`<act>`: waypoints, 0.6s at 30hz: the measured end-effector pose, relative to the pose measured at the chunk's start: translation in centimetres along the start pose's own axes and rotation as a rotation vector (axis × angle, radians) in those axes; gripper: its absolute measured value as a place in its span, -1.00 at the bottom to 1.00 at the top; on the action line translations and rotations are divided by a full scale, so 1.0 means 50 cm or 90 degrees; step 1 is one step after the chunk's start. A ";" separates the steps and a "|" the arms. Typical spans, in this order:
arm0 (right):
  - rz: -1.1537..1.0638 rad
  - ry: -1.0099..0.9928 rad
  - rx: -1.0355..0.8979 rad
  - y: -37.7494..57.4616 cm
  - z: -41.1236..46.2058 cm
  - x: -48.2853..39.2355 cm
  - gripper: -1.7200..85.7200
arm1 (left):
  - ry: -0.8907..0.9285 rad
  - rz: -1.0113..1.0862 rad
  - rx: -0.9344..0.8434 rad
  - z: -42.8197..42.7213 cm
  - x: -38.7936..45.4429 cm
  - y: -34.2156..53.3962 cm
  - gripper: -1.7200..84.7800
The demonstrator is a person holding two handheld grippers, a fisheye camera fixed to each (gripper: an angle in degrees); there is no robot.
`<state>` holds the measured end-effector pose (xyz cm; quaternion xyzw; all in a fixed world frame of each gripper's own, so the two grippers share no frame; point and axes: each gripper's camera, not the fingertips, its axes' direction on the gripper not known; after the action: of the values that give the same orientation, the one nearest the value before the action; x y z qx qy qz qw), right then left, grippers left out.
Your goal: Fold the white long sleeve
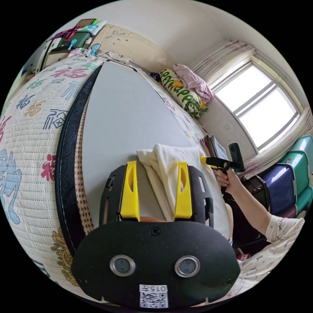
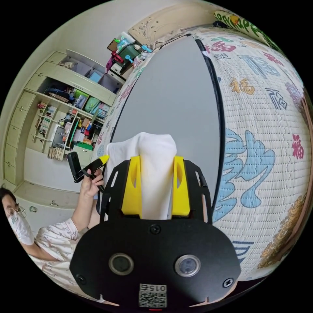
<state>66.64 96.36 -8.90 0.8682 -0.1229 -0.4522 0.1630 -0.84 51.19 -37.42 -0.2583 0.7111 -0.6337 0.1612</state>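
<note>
Lying bunched on the gray board [image 1: 130,120] over the patterned bed mat [image 1: 32,130], the white long sleeve [image 1: 169,169] is seen between both pairs of tongs. The left tongs [image 1: 156,189] stand apart around it; whether the right tongs [image 2: 156,189] clamp it cannot be told. Its long axis runs away from them.

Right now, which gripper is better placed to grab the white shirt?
Right, probably: the right gripper has the white long sleeve shirt filling its open jaws; the left gripper has cloth nearer one jaw.
</note>
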 end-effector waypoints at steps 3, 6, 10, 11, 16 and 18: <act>-0.015 0.006 -0.002 -0.010 0.046 0.004 -0.65 | 0.001 -0.014 0.007 0.004 -0.016 0.023 -0.59; -0.036 0.023 -0.017 -0.009 0.088 0.011 -0.65 | 0.020 -0.037 0.017 0.001 -0.042 0.053 -0.62; -0.041 0.017 -0.026 0.024 0.133 0.044 -0.69 | 0.070 -0.074 0.032 -0.008 -0.088 0.104 -0.67; -0.045 0.012 -0.018 0.045 0.139 0.051 -0.71 | 0.088 -0.082 0.033 -0.011 -0.101 0.119 -0.69; -0.109 0.031 0.045 0.155 0.129 0.027 -0.74 | 0.127 -0.038 0.075 -0.048 -0.086 0.188 -0.78; -0.139 0.010 0.074 0.204 0.105 0.005 -0.74 | 0.131 0.007 0.100 -0.092 -0.051 0.211 -0.79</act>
<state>61.76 86.03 -7.91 0.8881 -0.0521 -0.4524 0.0629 -3.03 57.09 -47.40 -0.1746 0.6735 -0.7097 0.1103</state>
